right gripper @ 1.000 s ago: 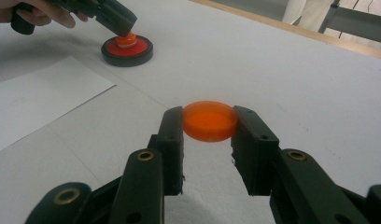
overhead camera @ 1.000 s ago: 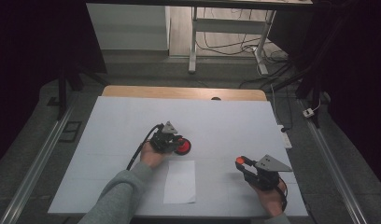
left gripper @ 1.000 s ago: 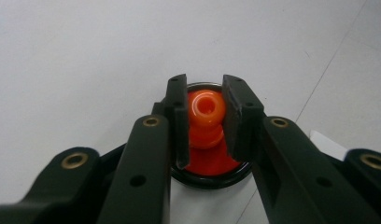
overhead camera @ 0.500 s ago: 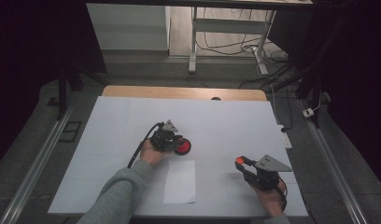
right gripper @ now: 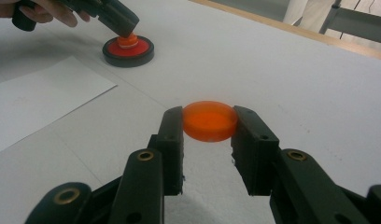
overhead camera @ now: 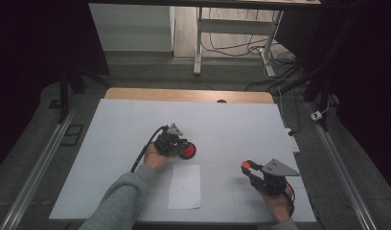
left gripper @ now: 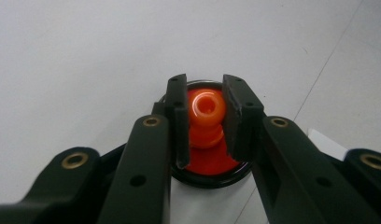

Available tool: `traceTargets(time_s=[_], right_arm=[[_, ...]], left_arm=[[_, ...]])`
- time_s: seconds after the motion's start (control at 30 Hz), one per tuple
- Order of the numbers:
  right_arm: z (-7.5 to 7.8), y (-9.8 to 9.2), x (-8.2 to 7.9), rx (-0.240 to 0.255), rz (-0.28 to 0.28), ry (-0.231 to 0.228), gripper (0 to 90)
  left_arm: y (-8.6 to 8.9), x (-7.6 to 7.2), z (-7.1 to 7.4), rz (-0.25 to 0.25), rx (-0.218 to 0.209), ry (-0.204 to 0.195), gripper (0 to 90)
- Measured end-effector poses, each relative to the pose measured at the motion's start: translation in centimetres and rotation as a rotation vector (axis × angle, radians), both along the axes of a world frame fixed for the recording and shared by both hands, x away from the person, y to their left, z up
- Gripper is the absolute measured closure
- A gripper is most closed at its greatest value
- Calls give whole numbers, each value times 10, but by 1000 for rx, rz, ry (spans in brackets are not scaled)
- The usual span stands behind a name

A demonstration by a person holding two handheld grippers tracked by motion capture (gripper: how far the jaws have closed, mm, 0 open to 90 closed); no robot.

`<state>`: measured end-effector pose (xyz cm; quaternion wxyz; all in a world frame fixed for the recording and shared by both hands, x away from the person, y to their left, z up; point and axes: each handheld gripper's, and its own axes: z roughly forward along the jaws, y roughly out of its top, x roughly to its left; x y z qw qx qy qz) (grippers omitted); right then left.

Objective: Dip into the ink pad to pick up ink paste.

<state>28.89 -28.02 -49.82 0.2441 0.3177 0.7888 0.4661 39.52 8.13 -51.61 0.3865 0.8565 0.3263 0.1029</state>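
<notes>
A round black holder with a red inside point(overhead camera: 187, 151) point(left gripper: 212, 165) point(right gripper: 128, 50) lies near the middle of the white table. My left gripper point(overhead camera: 180, 147) point(left gripper: 206, 116) is shut on the orange knob point(left gripper: 206, 112) point(right gripper: 126, 41) that stands up from its centre, jaws pointing down at it. To the right, my right gripper point(overhead camera: 247, 166) point(right gripper: 208, 122) is shut on a flat orange disc point(right gripper: 209, 120) point(overhead camera: 246, 165), held by its edges a little above the table.
A white sheet of paper point(overhead camera: 185, 186) point(right gripper: 34, 100) lies near the front edge, between the two hands. The table's wooden far edge point(overhead camera: 189, 95) runs along the back. A black cable point(overhead camera: 144, 148) trails from the left gripper toward the front left.
</notes>
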Motion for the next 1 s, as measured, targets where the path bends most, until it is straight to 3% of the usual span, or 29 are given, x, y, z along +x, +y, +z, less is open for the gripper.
traceTargets(time_s=[0.13, 0.27, 0.4, 0.67, 1.0], right_arm=[[1, 0, -1, 5, 1, -3, 643], [1, -1, 0, 12, -4, -4, 643], [1, -1, 0, 11, -7, -3, 643], [1, 0, 0, 6, -7, -2, 643], [1, -1, 0, 6, -12, -2, 643]], left_arm=[[1, 0, 1, 4, -13, 4, 730], [8, -1, 14, 24, -112, -36, 729], [11, -2, 25, 23, -134, -47, 728], [15, -6, 29, 11, -142, -39, 728], [25, -17, 41, -34, -188, -43, 727]])
